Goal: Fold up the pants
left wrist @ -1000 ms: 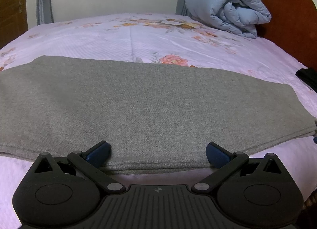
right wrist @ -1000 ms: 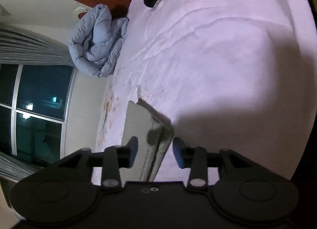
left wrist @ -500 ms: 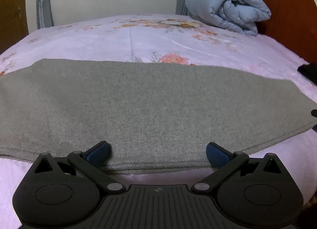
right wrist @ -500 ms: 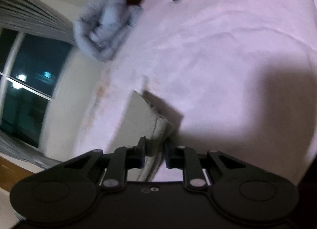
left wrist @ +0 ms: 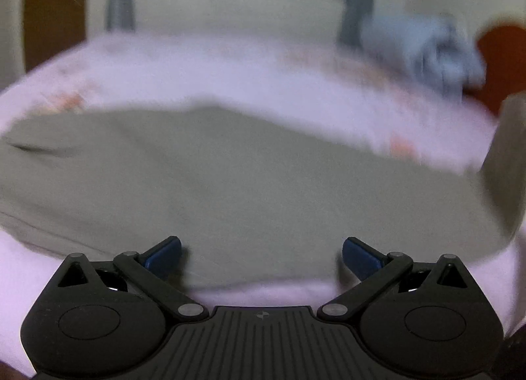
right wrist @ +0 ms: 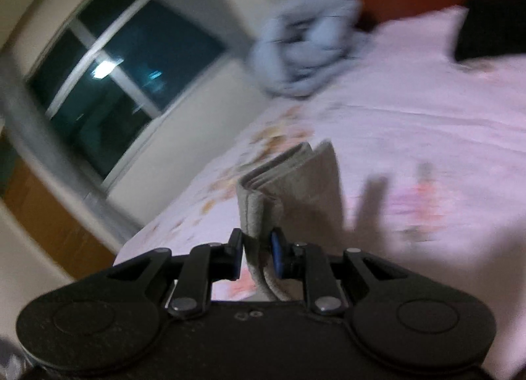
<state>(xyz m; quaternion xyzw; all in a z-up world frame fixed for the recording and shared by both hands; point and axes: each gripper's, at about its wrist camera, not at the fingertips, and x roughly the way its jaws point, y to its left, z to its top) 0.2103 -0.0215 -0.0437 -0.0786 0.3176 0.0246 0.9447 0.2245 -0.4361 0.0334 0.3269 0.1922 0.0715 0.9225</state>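
1. The right gripper [right wrist: 256,256] is clamping the stacked end of the pants [right wrist: 296,189].
2. The left gripper [left wrist: 261,256] is hovering with jaws wide, nothing between them; the pants [left wrist: 230,176] are lying just ahead on the bed [left wrist: 230,71].
3. Judgement: carrying the end across level is keeping layers aligned.

Pants [left wrist: 230,182] lie spread across the near part of the bed [left wrist: 230,77], their right end lifted off it. A rolled quilt [left wrist: 427,48] sits at the far right corner beside the headboard [left wrist: 503,54], a window [right wrist: 125,77] behind.
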